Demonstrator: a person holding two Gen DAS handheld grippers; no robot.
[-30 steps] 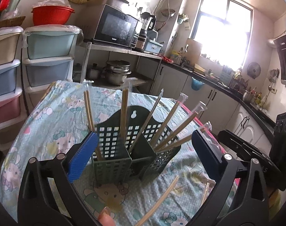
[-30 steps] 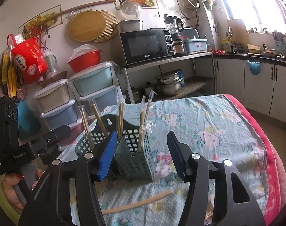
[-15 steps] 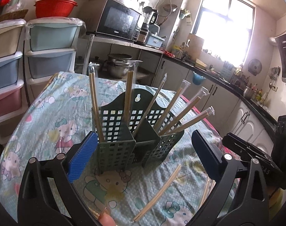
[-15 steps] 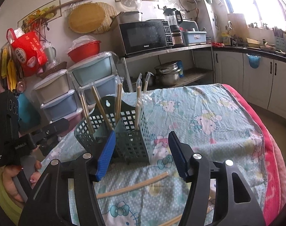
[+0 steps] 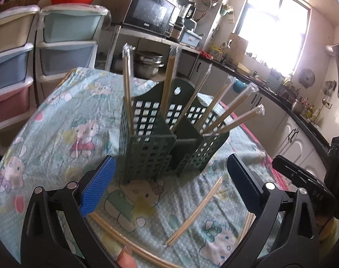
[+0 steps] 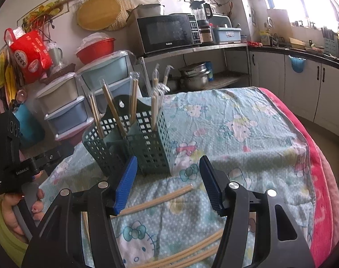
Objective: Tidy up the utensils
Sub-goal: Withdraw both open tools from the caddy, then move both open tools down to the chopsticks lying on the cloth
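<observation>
The green basket [image 5: 169, 143] is standing in the middle of the table, on the kitty cloth [image 5: 64, 131]. It has little rooms inside. Lots of chopstick packs [image 5: 216, 102] are already standing up in those rooms, some straight and some leaning. So I am thinking a good part of my job is done.

But some chopsticks are still lying flat on the cloth. One pair [image 5: 194, 210] is lying just in front of the basket, between my two tongs. More loose sticks [image 6: 187, 252] are lying closer to me, near the table edge. Those are still waiting to go in.

My left tongs [image 5: 169, 187] are spread wide apart and are holding nothing. My right tongs [image 6: 167, 183] are spread apart too, and they are also holding nothing. Both are hanging just in front of the basket, above the flat sticks.

Behind the table there are plastic drawers [image 6: 84, 102], a red bowl [image 6: 95, 50], a microwave [image 6: 169, 32] and some pots [image 6: 195, 76]. They are well apart from my work. The leaning packs are poking out over the basket, so I am guessing I should come in low and not bump them.
</observation>
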